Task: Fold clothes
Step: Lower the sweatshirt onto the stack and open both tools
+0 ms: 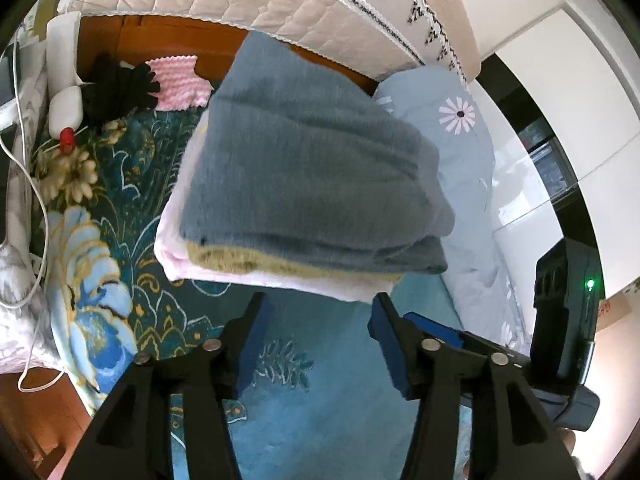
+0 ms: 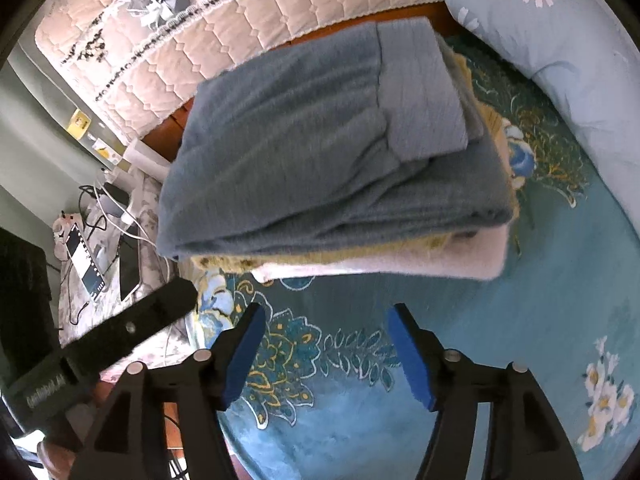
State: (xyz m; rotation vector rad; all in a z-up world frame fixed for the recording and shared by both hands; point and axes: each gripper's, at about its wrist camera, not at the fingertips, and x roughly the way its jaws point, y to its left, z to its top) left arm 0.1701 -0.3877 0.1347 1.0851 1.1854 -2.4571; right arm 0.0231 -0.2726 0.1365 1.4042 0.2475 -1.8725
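On the bed, as seen from the left wrist camera: a stack of folded garments rests on the teal floral bedspread (image 1: 120, 240). The blue-grey sweater (image 1: 312, 168) lies uppermost, over a tan-yellow garment (image 1: 240, 258) and a pale pink garment (image 1: 180, 252) whose edges protrude along the near side. The left gripper (image 1: 318, 328) hovers just short of the near edge of the stack, its blue-padded jaws spread apart and holding nothing. This posture suggests that the fold is complete and the tool has no grip to maintain. To the right, part of the other gripper's body with a green light is visible. Black gloves (image 1: 116, 88) and a pink knitted cloth (image 1: 182, 86) lie beyond the stack, well apart from it, and a floral pillow (image 1: 452, 120) lies beside the stack on the right.

From the right wrist camera: the same sweater (image 2: 320, 152) presents a folded-over lighter panel (image 2: 420, 92) on its top face, which appears to be a sleeve or hem turned inward to keep the bundle compact. The tan-yellow (image 2: 360, 252) and pink (image 2: 400, 266) layers lie squarely beneath it, presumably stacked to store as one pile. The right gripper (image 2: 326, 344) is likewise wide open and empty, near the front edge of the pile but not touching it. Phones and cables (image 2: 108, 248) occupy a side surface to the left. Judging from this arrangement, the task is at or near its end.
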